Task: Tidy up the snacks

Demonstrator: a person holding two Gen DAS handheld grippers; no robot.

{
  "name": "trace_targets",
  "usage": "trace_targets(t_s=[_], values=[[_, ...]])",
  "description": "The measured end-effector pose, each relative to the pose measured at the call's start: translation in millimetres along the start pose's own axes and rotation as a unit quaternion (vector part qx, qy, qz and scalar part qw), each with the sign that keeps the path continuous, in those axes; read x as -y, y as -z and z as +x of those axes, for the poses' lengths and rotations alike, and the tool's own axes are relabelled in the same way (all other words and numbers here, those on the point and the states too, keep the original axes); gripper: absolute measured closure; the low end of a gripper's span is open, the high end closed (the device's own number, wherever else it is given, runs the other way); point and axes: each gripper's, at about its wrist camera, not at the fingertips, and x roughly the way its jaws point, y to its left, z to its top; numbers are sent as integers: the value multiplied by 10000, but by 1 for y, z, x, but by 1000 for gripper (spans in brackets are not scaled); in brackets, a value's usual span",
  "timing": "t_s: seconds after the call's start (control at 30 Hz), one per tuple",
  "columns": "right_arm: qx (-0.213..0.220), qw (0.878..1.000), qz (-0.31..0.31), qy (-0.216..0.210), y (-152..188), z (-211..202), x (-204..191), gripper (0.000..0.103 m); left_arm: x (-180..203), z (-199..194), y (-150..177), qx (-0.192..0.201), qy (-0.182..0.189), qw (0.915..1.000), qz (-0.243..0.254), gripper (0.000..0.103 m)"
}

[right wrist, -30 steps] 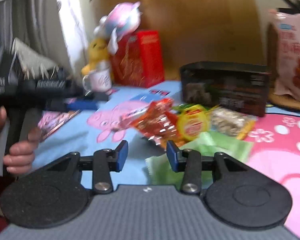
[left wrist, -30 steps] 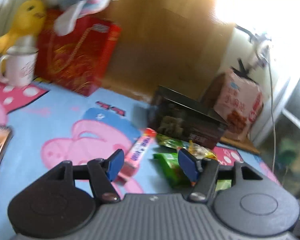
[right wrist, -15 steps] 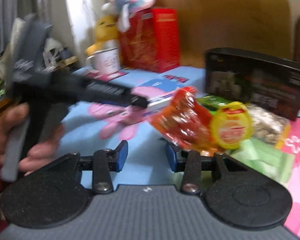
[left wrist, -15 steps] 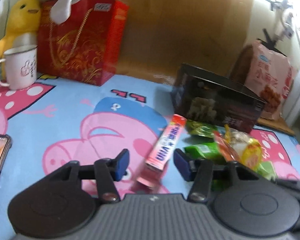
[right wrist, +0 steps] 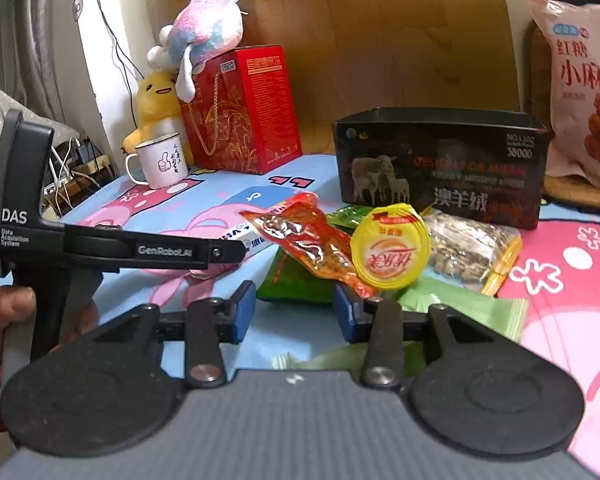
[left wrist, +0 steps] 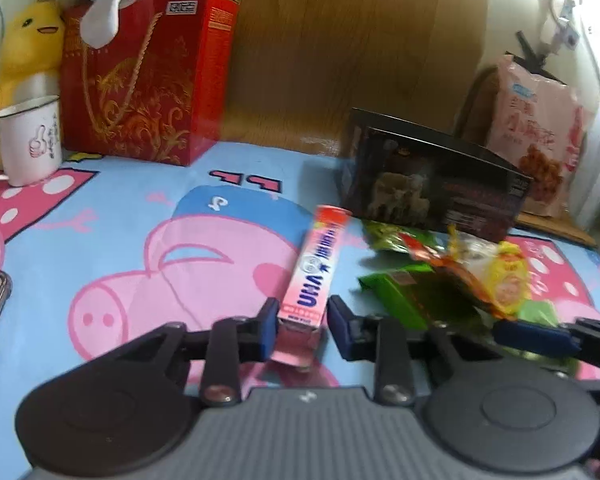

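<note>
The left gripper (left wrist: pixel 300 326) has just closed its jaws on the near end of the pink candy box (left wrist: pixel 314 270), which lies on the tabletop (left wrist: pixel 112 216). The right gripper (right wrist: pixel 294 310) hangs open just before the snack pile (right wrist: pixel 352 248), gripping nothing.

Each gripper, left (left wrist: pixel 300 326) and right (right wrist: pixel 295 308), has blue finger pads (right wrist: pixel 245 310) on black arms with silver screws, round black discs, a ribbed grey body and white lettering.
</note>
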Motion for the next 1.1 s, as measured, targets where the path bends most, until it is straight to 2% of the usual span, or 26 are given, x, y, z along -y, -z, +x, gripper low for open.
trace_targets(t_s=[0.07,0.13,0.23,0.33,0.4,0.47,0.53,0.6,0.7,0.73,0.87,0.97,1.03,1.1], values=[[-41,9999,1,-97,1,-4,-2,55,-6,-14,5,-74,398,9992,67,80],[-54,9993,-59,-364,3,-11,-5,51,-10,-33,17,-153,775,9961,387,79],[10,9981,-90,-609,4,-20,-9,46,-16,-61,41,-286,874,9910,978,79],[-4,9963,141,-843,0,-21,-4,46,-17,-89,63,-309,1201,9795,1588,79],[-70,9935,356,-1076,-7,-14,-2,46,-11,-101,71,-314,1192,9737,1917,78],[-164,9909,460,-1256,-13,-4,-6,46,-9,-107,75,-272,1023,9726,2068,76],[-281,9886,447,-1411,-19,10,-15,47,-13,-111,76,-213,801,9773,1948,66],[-441,9875,392,-1461,-20,24,-23,48,-20,-110,75,-207,688,9836,1655,65],[-875,9835,372,-1541,-16,44,-31,64,-30,-109,75,-162,515,9890,1375,65],[-956,9832,341,-1518,-13,46,-32,65,-33,-109,75,-179,494,9897,1331,65],[-1055,9782,274,-1769,-4,28,-34,66,-42,-106,71,-154,387,9926,1144,57],[-1085,9750,-63,-1937,11,3,-35,64,-44,-100,65,-86,327,9948,958,53],[-1018,9773,-348,-1823,18,-12,-35,64,-45,-98,61,-33,308,9964,783,39],[-911,9817,-559,-1574,20,-21,-34,63,-50,-102,58,56,390,9974,603,32]])
